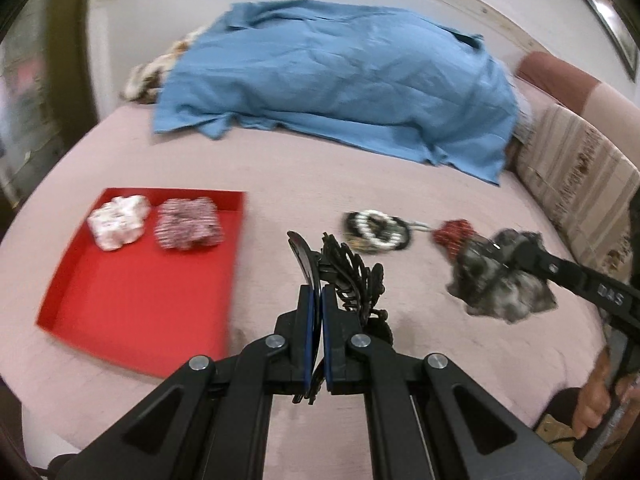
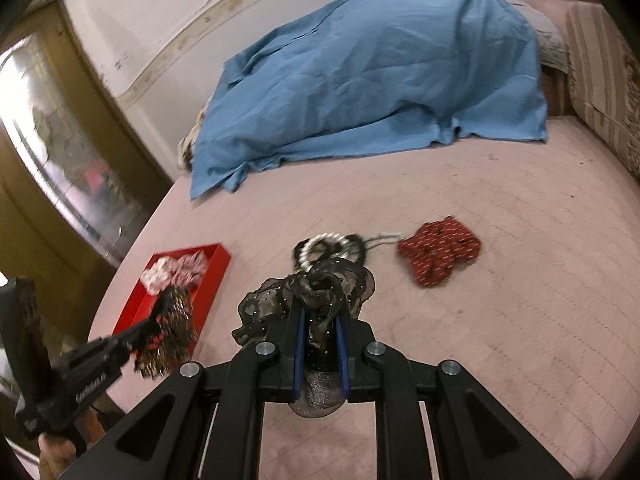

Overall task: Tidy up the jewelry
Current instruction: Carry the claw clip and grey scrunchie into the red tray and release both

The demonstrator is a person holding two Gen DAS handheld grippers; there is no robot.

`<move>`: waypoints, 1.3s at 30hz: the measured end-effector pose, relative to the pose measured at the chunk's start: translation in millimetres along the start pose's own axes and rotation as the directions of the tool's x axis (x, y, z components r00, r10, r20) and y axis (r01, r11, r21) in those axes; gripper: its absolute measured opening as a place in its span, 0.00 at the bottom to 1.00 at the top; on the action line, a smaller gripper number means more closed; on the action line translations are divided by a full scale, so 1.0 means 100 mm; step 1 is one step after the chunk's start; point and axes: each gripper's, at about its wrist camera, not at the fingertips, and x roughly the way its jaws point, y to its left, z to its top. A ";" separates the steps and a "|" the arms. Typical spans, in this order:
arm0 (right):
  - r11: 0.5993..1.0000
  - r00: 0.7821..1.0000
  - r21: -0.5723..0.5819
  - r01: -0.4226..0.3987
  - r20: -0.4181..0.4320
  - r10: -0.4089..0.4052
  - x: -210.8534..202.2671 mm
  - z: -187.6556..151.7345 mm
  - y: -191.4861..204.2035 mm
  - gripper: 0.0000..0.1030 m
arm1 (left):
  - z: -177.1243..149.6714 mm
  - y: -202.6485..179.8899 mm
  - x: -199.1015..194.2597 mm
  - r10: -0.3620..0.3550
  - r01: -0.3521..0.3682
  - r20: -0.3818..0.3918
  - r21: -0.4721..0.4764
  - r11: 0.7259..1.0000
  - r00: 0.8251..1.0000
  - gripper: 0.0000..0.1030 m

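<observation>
Sheer dotted scrunchie (image 2: 320, 292) clamped in right hand-held gripper (image 2: 321, 332); left hand-held gripper (image 1: 316, 316) pinching toothed, perhaps plastic, clip (image 1: 344, 272).

Left tongs (image 1: 316, 300) clamp a black hair claw (image 1: 348, 276) beside a red tray (image 1: 136, 304) on the pink bed (image 1: 280, 196).

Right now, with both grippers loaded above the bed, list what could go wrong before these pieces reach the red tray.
1. The left gripper pinches the black hair clip only by one thin edge, so it could twist free.
2. The sheer dark scrunchie bulges loosely out of the right gripper and might snag or slip.
3. The red tray already holds two scrunchies at its far end; a drop there could pile up.
</observation>
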 end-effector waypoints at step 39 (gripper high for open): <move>0.959 0.948 -0.227 -0.169 -0.303 0.095 2.40 0.05 2.29 0.14 | 0.36 2.32 0.85 0.226 -0.235 -0.064 -0.265 0.935 0.972 0.04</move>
